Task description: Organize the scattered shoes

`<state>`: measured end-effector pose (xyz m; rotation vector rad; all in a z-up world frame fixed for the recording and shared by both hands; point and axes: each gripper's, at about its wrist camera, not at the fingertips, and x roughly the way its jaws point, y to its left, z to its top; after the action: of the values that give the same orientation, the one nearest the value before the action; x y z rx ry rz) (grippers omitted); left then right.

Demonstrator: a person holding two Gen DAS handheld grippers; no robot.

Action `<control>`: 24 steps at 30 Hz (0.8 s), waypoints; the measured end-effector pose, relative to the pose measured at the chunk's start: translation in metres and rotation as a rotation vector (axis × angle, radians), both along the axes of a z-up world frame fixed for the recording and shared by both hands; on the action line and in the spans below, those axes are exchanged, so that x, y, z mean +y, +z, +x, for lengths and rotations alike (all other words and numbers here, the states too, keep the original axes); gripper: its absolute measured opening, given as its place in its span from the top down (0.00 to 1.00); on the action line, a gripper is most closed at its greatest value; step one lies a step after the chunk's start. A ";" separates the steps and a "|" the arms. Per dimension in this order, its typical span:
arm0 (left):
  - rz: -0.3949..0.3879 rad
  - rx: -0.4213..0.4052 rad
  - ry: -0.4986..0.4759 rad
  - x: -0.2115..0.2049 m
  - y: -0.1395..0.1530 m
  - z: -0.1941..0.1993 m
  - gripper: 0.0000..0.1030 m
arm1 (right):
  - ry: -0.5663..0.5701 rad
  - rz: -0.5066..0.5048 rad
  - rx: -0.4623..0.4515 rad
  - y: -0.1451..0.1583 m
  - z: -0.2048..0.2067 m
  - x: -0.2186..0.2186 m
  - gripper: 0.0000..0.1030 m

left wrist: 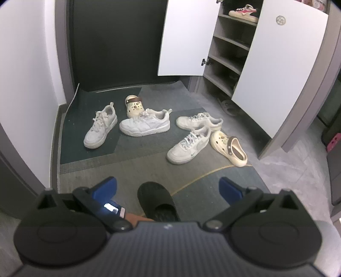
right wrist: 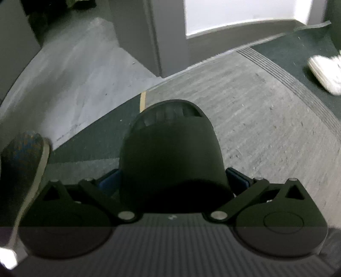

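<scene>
My left gripper (left wrist: 168, 188) hung spread wide above the grey-and-green ribbed entry mat (left wrist: 136, 157), its blue pads (left wrist: 105, 187) holding nothing. Ahead of it the shoes lay scattered: a white lace-up sneaker (left wrist: 100, 126) on the dark green patch, toe toward me, and a second chunky white sneaker (left wrist: 145, 125) lying crosswise just beside it. A cream clog with a brown strap and charms (left wrist: 133, 106) sat behind that one, touching its upper. Further right a pair of off-white low sneakers (left wrist: 190, 136) lay close together, one behind the other, with a second cream clog (left wrist: 229, 148) against the nearer one, its opening turned toward me. Beyond them stood the grey shoe cabinet (left wrist: 230, 51) with both white doors open and a pink-and-cream sneaker (left wrist: 244, 12) on its top shelf.

My right gripper (right wrist: 172, 179) was clamped on a black rubber slipper (right wrist: 170, 149), the pads pressed against its two sides, toe pointing away over the mat. The same slipper showed between my left fingers, lower down.
</scene>
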<state>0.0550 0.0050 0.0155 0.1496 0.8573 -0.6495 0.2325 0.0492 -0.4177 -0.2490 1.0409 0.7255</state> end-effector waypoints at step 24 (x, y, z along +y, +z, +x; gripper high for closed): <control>0.009 -0.038 0.013 -0.002 0.003 -0.008 0.00 | -0.955 0.154 0.077 0.011 0.037 0.028 0.13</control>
<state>0.0474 0.0034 0.0185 0.1642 0.8238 -0.6292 0.2694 0.0774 -0.4071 0.4035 1.0247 -0.0573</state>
